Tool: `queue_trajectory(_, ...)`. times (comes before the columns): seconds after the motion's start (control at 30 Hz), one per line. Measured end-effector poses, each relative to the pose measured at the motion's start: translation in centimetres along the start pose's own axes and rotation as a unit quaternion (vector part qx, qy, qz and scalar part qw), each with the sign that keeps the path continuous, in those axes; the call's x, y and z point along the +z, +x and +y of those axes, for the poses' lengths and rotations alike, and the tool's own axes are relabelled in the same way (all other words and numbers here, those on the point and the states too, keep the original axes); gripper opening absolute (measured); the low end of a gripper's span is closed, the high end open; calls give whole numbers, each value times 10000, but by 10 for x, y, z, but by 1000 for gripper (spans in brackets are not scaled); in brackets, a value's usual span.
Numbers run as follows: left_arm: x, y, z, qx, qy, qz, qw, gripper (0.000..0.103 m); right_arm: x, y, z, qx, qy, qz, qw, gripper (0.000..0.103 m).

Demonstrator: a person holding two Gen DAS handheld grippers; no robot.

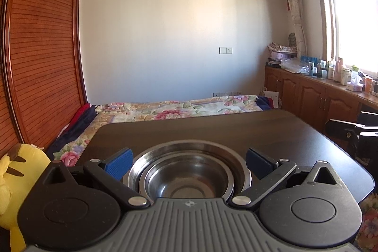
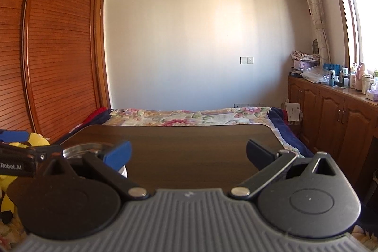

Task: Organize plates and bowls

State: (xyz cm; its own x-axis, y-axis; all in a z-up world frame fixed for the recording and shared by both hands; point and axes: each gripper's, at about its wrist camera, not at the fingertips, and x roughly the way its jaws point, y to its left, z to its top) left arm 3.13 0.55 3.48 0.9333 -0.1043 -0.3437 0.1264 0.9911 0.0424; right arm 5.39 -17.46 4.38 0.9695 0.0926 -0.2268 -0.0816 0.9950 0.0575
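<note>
Bowls [image 1: 189,171] nested nr table [image 1: 236,126] front edge; both tongs [image 1: 189,163] [image 2: 189,154] spread, empty.

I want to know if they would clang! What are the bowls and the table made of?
The nested bowls look like metal, probably stainless steel: silvery grey, shiny, with bright glints and reflections on their rims. They would likely clang. The table looks like dark brown wood or a wood-look coating: smooth, slightly glossy, with faint grain lines. Which one, the pictures cannot say.
</note>
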Motion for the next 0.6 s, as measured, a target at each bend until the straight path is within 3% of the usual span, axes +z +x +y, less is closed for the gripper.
queue_trajectory(0.6,-25,16,11,172,4,298,9994,103,-15,6,4,4,-17,159,9999,103)
